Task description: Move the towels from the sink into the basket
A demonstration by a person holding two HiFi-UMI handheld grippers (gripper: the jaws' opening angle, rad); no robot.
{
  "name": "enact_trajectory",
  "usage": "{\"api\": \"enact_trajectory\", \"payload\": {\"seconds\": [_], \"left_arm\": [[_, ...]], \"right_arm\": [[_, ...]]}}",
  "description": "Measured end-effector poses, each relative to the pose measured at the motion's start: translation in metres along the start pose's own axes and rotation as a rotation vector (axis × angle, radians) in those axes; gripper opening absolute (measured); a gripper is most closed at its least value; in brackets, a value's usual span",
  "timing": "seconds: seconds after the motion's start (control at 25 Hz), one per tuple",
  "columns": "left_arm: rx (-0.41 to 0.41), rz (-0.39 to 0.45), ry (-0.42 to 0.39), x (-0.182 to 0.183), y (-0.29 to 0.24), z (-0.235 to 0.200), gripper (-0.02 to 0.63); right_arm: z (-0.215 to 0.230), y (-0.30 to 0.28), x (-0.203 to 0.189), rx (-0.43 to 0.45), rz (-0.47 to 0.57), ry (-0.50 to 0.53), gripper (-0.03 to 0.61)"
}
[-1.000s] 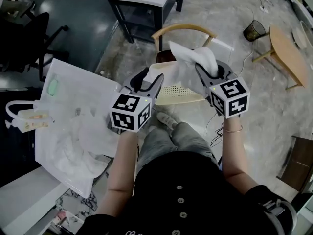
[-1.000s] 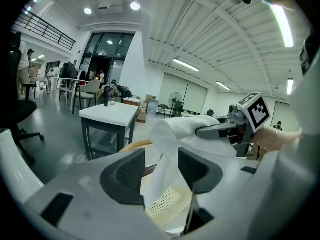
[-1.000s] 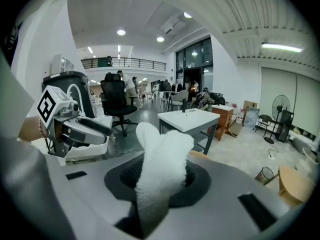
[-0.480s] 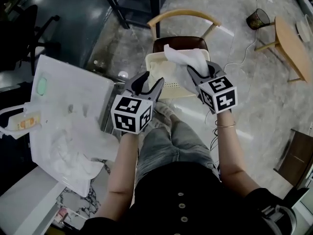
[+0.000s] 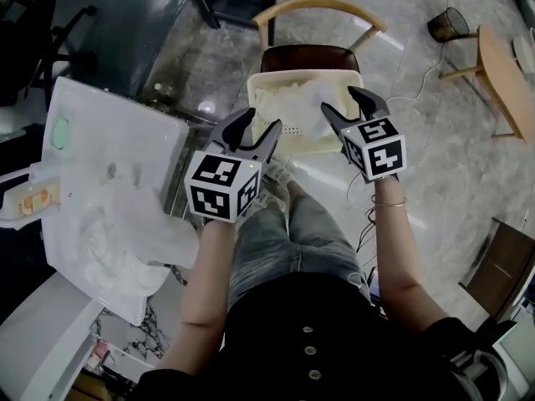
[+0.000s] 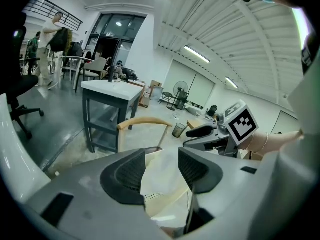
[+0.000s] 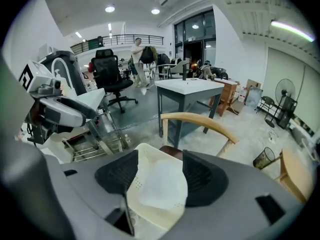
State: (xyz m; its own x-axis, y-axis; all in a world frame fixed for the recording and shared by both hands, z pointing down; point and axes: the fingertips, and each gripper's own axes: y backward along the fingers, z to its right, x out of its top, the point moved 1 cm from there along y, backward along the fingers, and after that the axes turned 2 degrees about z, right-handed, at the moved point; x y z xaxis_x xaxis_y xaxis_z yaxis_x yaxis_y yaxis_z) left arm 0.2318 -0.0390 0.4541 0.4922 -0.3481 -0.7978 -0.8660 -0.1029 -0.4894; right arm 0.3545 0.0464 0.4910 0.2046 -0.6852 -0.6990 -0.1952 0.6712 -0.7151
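A cream perforated basket point(image 5: 291, 140) stands on a chair seat, and a white towel point(image 5: 292, 103) lies crumpled inside it. My right gripper point(image 5: 343, 101) hovers over the basket's right rim, open, nothing between its pads. In the right gripper view the towel point(image 7: 162, 184) and the basket point(image 7: 132, 184) show through the gap of that gripper point(image 7: 160, 166). My left gripper point(image 5: 259, 124) hangs open and empty at the basket's near left corner; its own view shows the basket point(image 6: 150, 198) below the gripper point(image 6: 161, 159). More white towels point(image 5: 109, 232) lie heaped in the white sink point(image 5: 117, 132) at the left.
The basket's chair has a curved wooden backrest point(image 5: 322, 7). A round wooden table point(image 5: 501, 82) and a wire wastebasket point(image 5: 447, 25) stand at the right. A green soap point(image 5: 58, 132) lies on the sink's far edge. The person's legs are right below the grippers.
Both grippers have sunk toward the basket. The towel that the right gripper carried has left its jaws and now lies in the basket.
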Motion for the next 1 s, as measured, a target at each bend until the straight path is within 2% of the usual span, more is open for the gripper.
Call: {"api": "enact_trajectory", "payload": {"seconds": [0.2, 0.44, 0.64, 1.0], "left_arm": [[0.032, 0.023, 0.005, 0.005, 0.015, -0.002, 0.19], [0.113, 0.074, 0.008, 0.014, 0.056, -0.013, 0.19], [0.257, 0.093, -0.009, 0.005, 0.109, -0.04, 0.192], [0.562, 0.213, 0.109, -0.023, 0.231, -0.082, 0.192]], "right_arm": [[-0.009, 0.009, 0.02, 0.017, 0.037, 0.045, 0.275], [-0.072, 0.006, 0.047, 0.16, 0.082, 0.15, 0.279], [-0.134, 0.002, 0.085, 0.258, 0.178, 0.222, 0.276], [-0.27, -0.009, 0.118, 0.574, 0.188, 0.447, 0.284]]}}
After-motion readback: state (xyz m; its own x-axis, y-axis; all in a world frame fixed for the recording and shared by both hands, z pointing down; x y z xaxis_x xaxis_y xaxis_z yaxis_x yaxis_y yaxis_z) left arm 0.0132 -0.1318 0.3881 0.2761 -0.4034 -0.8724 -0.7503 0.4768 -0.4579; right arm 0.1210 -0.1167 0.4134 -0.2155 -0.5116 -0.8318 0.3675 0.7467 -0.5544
